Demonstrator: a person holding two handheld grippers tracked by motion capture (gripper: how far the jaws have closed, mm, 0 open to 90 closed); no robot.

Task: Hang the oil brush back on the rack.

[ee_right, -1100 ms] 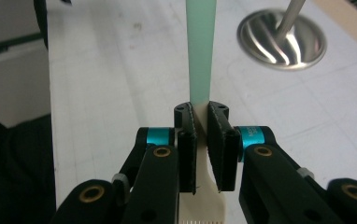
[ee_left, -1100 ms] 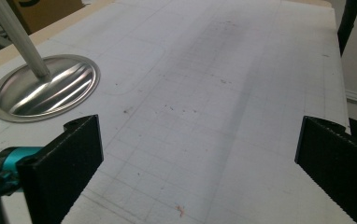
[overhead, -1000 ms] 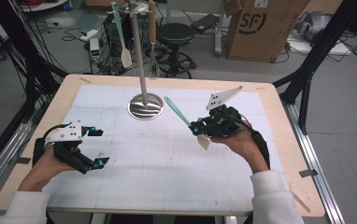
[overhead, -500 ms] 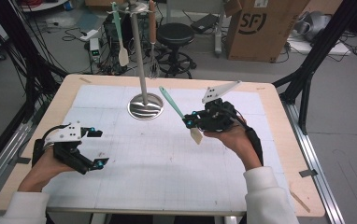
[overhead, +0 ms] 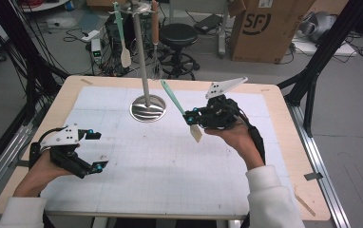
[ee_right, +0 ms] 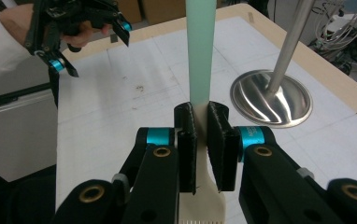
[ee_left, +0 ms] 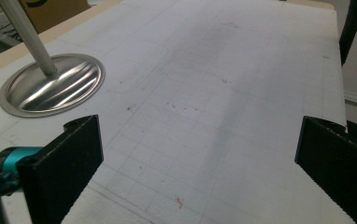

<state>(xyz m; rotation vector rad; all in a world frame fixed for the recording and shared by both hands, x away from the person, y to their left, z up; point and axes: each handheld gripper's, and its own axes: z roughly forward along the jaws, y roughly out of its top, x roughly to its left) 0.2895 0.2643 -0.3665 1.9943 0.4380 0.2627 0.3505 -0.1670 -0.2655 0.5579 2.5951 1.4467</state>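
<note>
Gripping a mint-handled spatula [overhead: 179, 108] in the right gripper [overhead: 199, 118], stand base [overhead: 147, 108] at ten o'clock, left gripper [overhead: 94, 151] jaws wide, apparently empty

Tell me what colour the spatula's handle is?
Mint green handle, on the spatula; clearest in the right gripper view.

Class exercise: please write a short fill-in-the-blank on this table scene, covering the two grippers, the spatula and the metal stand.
1. The right gripper is shut on a ____ with a mint-green handle.
2. The left gripper has its fingers ____, with nothing between them.
3. The stand has a round, shiny ____ base on the white mat.

Missing words: spatula; open; metal
</note>
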